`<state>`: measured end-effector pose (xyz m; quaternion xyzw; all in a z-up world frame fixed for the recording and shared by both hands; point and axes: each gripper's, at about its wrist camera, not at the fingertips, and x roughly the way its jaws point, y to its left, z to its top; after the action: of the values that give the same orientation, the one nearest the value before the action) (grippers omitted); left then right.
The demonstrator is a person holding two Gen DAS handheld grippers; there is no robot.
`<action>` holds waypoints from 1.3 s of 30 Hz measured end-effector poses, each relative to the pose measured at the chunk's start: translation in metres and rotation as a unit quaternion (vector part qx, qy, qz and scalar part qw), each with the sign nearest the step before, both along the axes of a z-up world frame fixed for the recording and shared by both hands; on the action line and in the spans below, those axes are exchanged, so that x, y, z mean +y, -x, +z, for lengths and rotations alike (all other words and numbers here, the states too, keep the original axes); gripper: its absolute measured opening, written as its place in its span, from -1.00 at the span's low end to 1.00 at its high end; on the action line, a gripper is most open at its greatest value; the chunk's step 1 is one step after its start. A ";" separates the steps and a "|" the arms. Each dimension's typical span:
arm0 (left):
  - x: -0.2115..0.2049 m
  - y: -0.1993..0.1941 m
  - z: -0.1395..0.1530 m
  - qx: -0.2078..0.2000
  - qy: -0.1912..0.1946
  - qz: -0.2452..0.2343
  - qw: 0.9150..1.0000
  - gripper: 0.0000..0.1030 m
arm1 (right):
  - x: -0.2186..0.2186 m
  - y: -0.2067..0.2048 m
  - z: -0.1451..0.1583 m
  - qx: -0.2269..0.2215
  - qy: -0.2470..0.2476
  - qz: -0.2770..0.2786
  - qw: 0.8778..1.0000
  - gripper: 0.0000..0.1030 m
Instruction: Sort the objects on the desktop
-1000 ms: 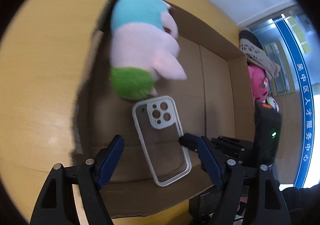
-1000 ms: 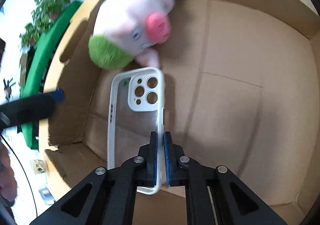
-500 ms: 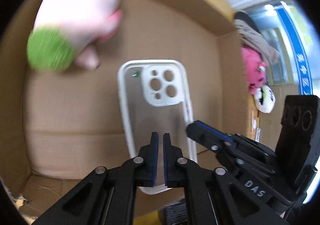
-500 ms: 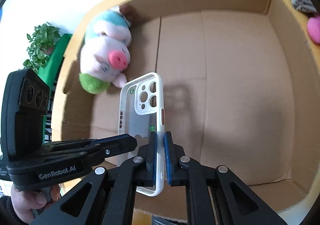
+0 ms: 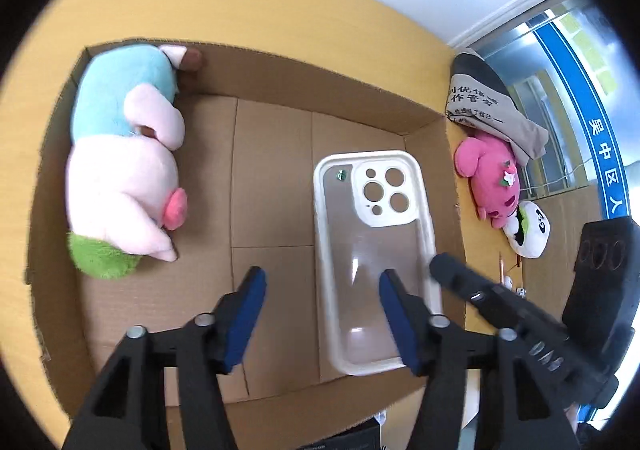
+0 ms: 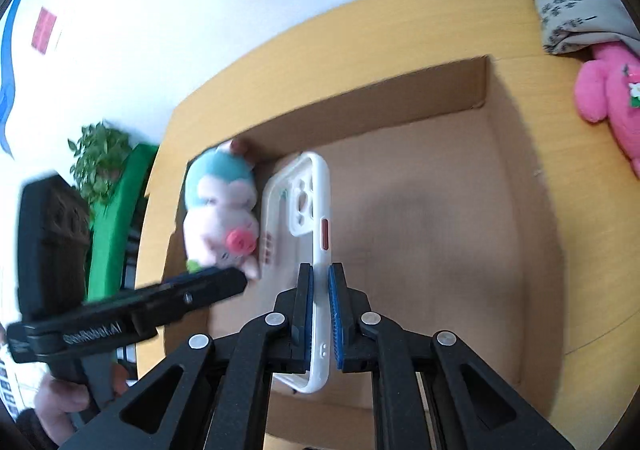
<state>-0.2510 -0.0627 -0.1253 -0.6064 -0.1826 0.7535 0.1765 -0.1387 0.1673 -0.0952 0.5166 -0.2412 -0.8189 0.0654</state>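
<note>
Ahead of both my tools lies the cardboard box [image 5: 256, 177] on the wooden table [image 5: 280, 21], largest thing in view. Far to the left of my left gripper [image 5: 320, 314] a pig plush [image 5: 120, 177] lies against the box wall. My left gripper hangs over the box floor with its jaws spread wide, holding nothing. My right gripper [image 6: 319, 314] is clamped on the long edge of the white phone case [image 6: 316, 217], keeping it on edge above the box. Beyond the box's right wall sits a pink plush [image 5: 492, 177].
</note>
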 end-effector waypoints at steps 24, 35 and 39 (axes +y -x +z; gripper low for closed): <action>0.069 0.028 -0.103 -0.073 -0.002 -0.040 0.997 0.36 | -0.001 0.045 -0.121 -0.145 -0.136 0.057 0.978 0.20; 0.054 0.041 -0.072 -0.021 0.050 -0.023 0.998 -0.88 | -0.008 0.043 -0.109 -0.085 -0.096 0.069 0.989 -0.88; 0.038 0.074 -0.059 0.000 0.069 -0.027 0.997 -0.88 | -0.017 0.080 -0.109 -0.073 -0.067 0.061 0.993 -0.87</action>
<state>-0.3253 -0.0245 -0.1839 -0.6219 -0.1134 0.7593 0.1544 -0.2184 0.1504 -0.2037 0.5923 -0.1579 -0.7876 0.0627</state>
